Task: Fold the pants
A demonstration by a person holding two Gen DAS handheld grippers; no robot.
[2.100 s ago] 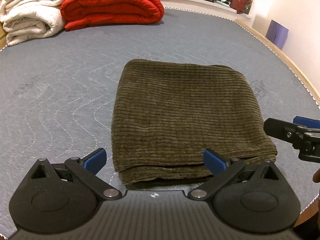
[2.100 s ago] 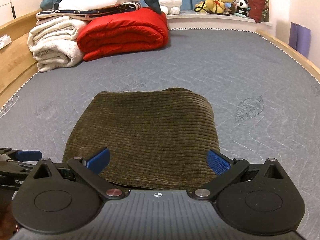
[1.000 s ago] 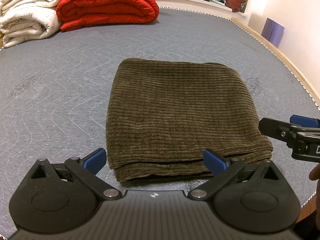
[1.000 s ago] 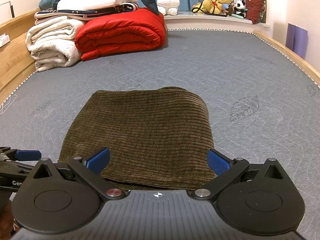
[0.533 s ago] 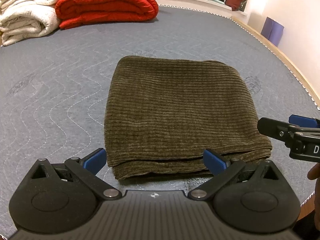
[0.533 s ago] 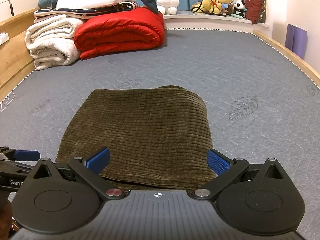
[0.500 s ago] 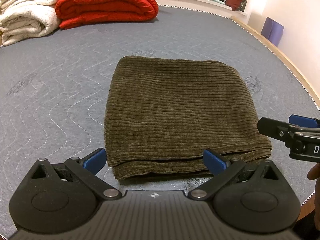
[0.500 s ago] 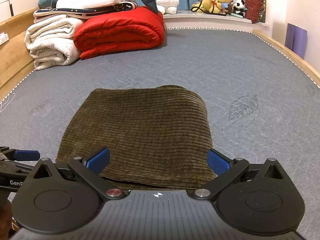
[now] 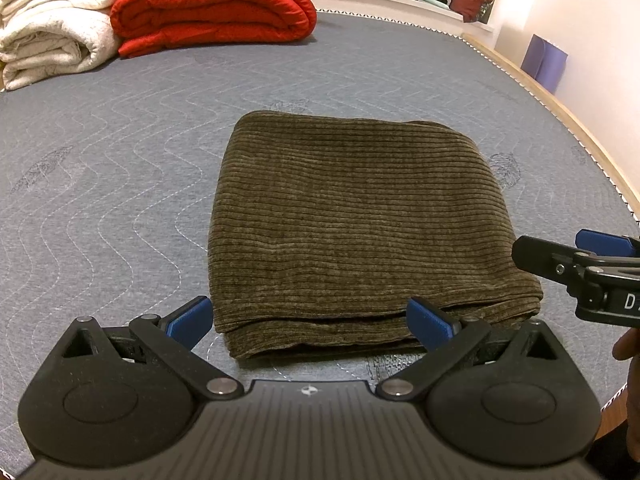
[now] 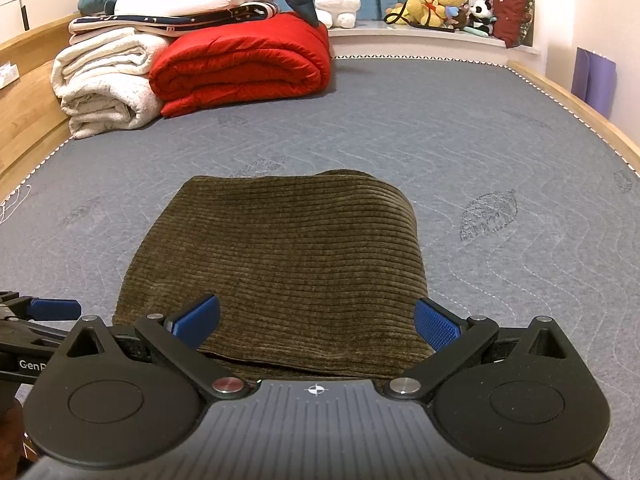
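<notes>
Pants [image 9: 352,220] lie folded on the bed [image 9: 100,184], their near edge just ahead of both grippers. Left gripper [image 9: 308,320] and right gripper [image 10: 316,320] hover with jaws spread, holding nothing, about equally near.

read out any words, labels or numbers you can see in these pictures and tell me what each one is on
"GenP", cut off behind the right gripper's body: white letters on the left gripper, seen from the right wrist.
"D", cut off at the frame edge: white letter on the right gripper, seen from the left wrist.
Nothing readable on the folded pants.
</notes>
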